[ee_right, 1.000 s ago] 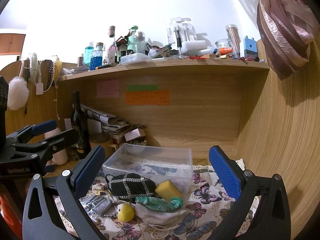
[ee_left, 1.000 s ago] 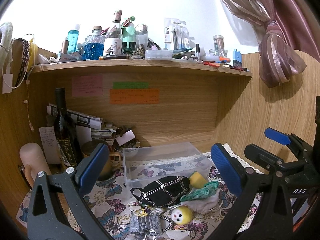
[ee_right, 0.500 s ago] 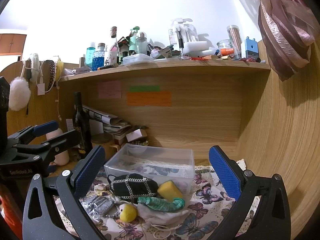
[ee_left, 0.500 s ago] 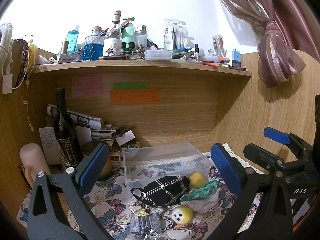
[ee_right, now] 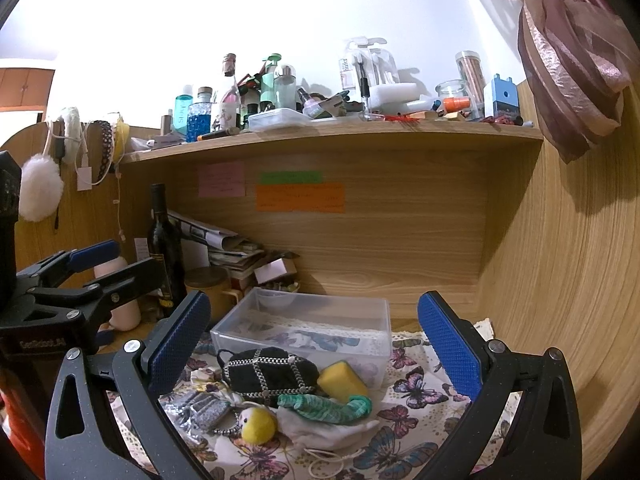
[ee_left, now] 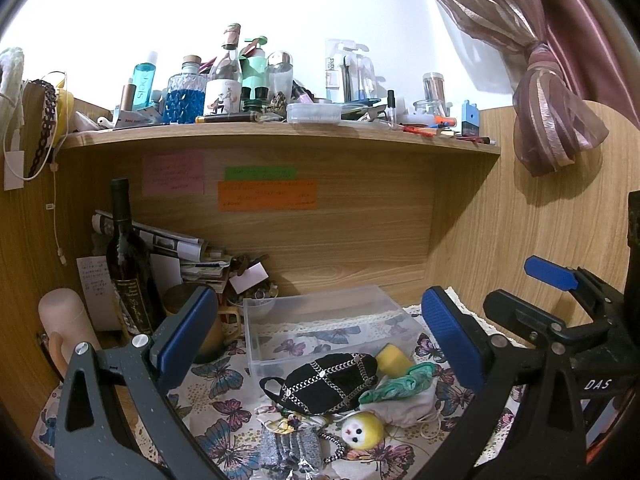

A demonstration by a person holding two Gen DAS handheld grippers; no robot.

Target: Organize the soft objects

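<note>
nothing moved — soft pile (ee_right: 296, 396) lies below, between spread right fingers (ee_right: 448, 348).

Both wrist cams sit side by side facing the desk nook – shared clear bin (ee_left: 320, 320) (ee_right: 308, 320) near, around 6 o'clock.

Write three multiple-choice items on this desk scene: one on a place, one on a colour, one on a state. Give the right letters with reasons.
1. Where is the yellow sponge?
A. inside the clear bin
B. on the cloth, outside the clear bin
C. on the shelf

2. What colour is the chain-trimmed pouch?
A. black
B. red
C. white

3. How does the right gripper stand?
A. shut on the sponge
B. shut on nothing
C. open, holding nothing

Answers: 1 B, it lies against the bin's outer front wall; 2 A, black fabric with silver chains; 3 C, its blue pads stand wide apart.
</note>
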